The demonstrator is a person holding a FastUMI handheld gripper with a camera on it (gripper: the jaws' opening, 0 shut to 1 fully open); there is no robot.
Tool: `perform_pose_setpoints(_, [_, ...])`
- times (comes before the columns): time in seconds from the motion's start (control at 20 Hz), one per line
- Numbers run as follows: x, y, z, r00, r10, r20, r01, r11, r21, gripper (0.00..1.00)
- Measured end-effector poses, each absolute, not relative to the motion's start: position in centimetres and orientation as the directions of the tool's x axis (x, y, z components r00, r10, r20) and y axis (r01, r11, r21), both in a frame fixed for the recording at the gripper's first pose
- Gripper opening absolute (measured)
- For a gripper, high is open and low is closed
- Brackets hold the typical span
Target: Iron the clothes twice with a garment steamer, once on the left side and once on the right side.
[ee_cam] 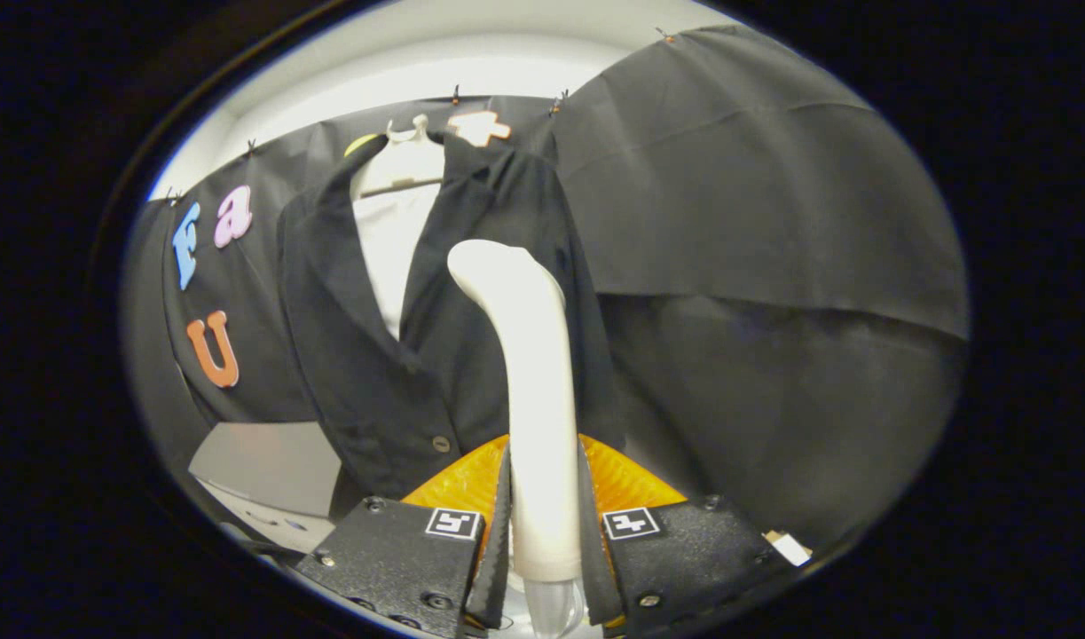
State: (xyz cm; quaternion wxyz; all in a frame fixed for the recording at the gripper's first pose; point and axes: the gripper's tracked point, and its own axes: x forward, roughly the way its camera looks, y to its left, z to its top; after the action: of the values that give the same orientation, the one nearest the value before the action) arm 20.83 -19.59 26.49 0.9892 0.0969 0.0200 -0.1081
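Gripper (546, 541) at the lower centre of the frame, clamped on the handle of the white plastic garment steamer (529, 382); both fingers press against the handle's sides, one on each flank, so I read it as a firm hold. The steamer rises upright from between the fingers, and its curved head bends toward the left near the middle of the frame. Directly beyond it hangs the black button-front jacket (365, 373), taking up the centre and centre-left of the frame; the steamer head overlaps the jacket's right front panel, though I cannot tell whether it touches the cloth. The jacket hangs open at the collar over a white shirt (391, 240), both carried on a white plastic hanger (407, 146) at the upper centre. One round button (441, 444) shows low on the jacket's front edge, just left of the steamer handle. A pale grey flat panel (258, 466) sits at the lower left, below the jacket's hem side; I cannot make out what it is. Black cloth wall (755, 213) fills the right half of the frame, draped in a fold.
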Motion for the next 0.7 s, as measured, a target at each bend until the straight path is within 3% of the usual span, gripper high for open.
perform_pose_setpoints(0.25, [24.0,-19.8,33.5,0.978,-0.206,0.046,0.194,0.963,0.185,0.37])
perform_pose_setpoints(0.7, [27.4,-19.0,33.6,0.962,-0.266,0.055,0.257,0.957,0.138,0.37])
